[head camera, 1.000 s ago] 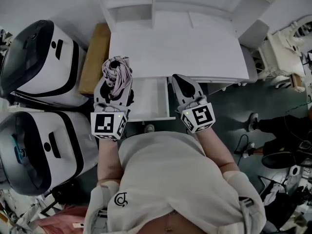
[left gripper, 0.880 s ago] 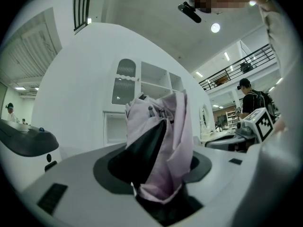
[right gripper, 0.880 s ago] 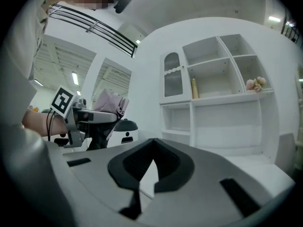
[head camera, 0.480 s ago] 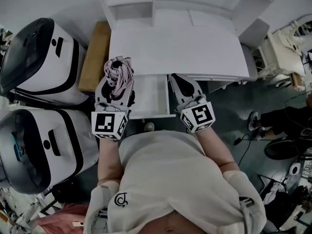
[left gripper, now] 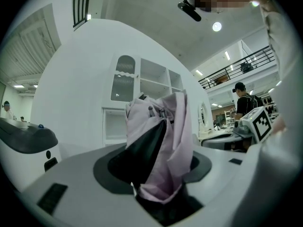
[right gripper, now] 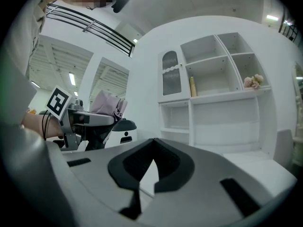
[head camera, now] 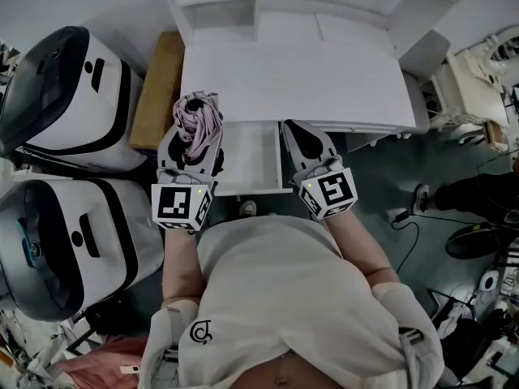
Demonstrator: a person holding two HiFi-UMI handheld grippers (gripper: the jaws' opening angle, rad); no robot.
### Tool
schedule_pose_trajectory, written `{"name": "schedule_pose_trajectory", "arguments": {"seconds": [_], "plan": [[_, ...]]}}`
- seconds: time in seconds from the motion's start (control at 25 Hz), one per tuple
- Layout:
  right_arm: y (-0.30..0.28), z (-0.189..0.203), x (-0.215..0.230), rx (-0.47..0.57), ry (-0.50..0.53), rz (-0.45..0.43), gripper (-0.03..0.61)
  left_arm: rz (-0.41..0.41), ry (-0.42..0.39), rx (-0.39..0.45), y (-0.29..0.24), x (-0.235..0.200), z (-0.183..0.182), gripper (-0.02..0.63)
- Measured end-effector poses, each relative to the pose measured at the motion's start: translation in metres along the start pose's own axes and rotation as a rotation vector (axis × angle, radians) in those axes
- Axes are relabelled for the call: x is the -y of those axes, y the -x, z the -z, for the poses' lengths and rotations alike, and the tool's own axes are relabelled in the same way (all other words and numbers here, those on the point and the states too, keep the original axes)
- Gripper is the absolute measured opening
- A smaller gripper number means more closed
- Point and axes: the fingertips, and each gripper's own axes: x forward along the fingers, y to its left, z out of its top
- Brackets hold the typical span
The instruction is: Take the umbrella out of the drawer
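Two grippers checked: left gripper (head camera: pixel 193 138) clamps the folded pink umbrella (head camera: pixel 198 117), already out at the open drawer's (head camera: pixel 248 159) 10 o'clock — right gripper (head camera: pixel 293 131) closed, empty. Advise a firm grip and a level carry clear of the rim.

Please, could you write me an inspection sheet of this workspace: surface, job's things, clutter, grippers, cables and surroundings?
Surface: white desk top bare; its white drawer stands open.
Job's things: folded pink fabric umbrella out of the drawer.
Clutter: flat brown board beside the desk.
Grippers: left gripper shut on the umbrella; right gripper shut, empty, at the drawer's right side.
Cables: black cables on the floor, right.
Surroundings: two large white-and-black machines left; white shelf unit behind.
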Motion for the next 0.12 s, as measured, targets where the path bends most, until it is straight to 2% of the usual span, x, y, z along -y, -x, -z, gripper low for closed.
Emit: {"name": "schedule_pose_trajectory", "arguments": {"seconds": [0.12], "plan": [[-0.0011,0.0023,-0.0006,0.0,-0.008,-0.001,0.003,0.006,-0.002,-0.003,-0.0005,-0.001,0.0009,0.241]]}}
